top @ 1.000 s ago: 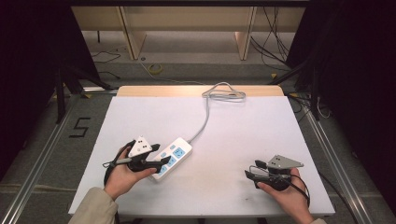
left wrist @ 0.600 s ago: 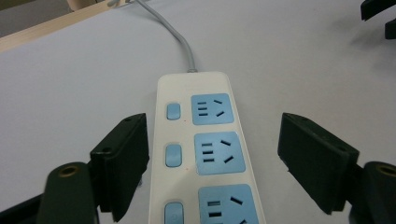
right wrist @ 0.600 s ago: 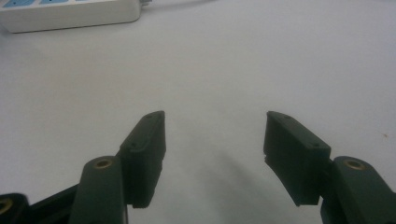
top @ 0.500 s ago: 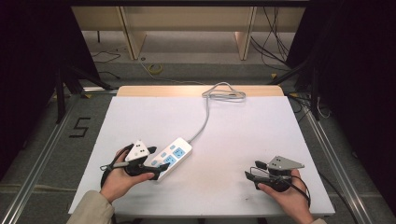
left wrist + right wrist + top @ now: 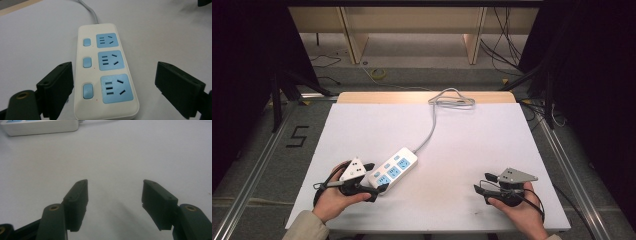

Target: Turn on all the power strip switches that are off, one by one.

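A white power strip [image 5: 394, 167] with three blue sockets and three blue switches lies flat on the white table [image 5: 472, 140], left of centre. Its grey cable [image 5: 432, 125] runs to a coil at the far edge. My left gripper [image 5: 377, 177] sits at the strip's near end. In the left gripper view the strip [image 5: 107, 62] lies between the two jaws of my left gripper [image 5: 116, 75], with a gap on each side; the jaws have just been opening. My right gripper [image 5: 481, 183] rests at the near right, open on bare table [image 5: 115, 187]. The strip's end [image 5: 37, 128] shows far off.
The coiled cable [image 5: 453, 99] hangs over the table's wooden far edge [image 5: 362, 97]. Metal rails run along the floor on both sides, and a taped number 5 [image 5: 298, 136] marks the floor to the left. Loose wires lie on the floor behind the table.
The left gripper's jaws have spread wider around the strip's near end, and the hand has slid slightly toward the near edge. The right hand has kept still.
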Motion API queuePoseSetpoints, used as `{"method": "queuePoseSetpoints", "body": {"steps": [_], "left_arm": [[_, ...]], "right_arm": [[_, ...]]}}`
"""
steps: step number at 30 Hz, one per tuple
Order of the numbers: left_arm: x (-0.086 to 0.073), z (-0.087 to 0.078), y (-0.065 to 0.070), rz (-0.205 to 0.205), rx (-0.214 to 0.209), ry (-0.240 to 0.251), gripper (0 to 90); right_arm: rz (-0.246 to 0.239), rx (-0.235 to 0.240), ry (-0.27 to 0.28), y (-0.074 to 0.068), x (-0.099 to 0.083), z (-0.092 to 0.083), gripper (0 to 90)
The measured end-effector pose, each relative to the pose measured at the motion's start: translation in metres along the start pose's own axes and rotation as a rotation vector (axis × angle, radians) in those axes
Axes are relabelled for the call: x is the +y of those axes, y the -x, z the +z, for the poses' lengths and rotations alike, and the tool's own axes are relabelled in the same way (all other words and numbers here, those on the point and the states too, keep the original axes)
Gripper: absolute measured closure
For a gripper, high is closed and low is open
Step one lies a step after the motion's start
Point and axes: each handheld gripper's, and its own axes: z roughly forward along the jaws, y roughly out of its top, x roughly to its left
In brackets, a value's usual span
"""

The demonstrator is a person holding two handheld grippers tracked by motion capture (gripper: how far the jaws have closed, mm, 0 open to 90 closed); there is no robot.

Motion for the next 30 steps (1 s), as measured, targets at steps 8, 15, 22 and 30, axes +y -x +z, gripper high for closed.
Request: {"method": "queuePoseSetpoints", "body": {"steps": [8,15,22,30], "left_arm": [[-0.007,-0.003,0.000,0.003,0.026,-0.010,14.9],[-0.012,-0.006,-0.003,0.004,0.056,-0.007,14.5],[-0.016,-0.004,-0.007,-0.014,0.107,-0.012,13.9],[-0.017,-0.003,-0.009,-0.012,0.123,-0.031,13.9]], "right_arm": [[-0.002,0.006,0.000,0.000,-0.001,0.000,38.5],[-0.006,0.017,0.007,-0.002,0.000,0.000,37.7],[-0.047,0.074,0.018,-0.008,0.003,0.001,36.3],[-0.052,0.074,0.012,-0.007,0.003,0.002,36.4]]}}
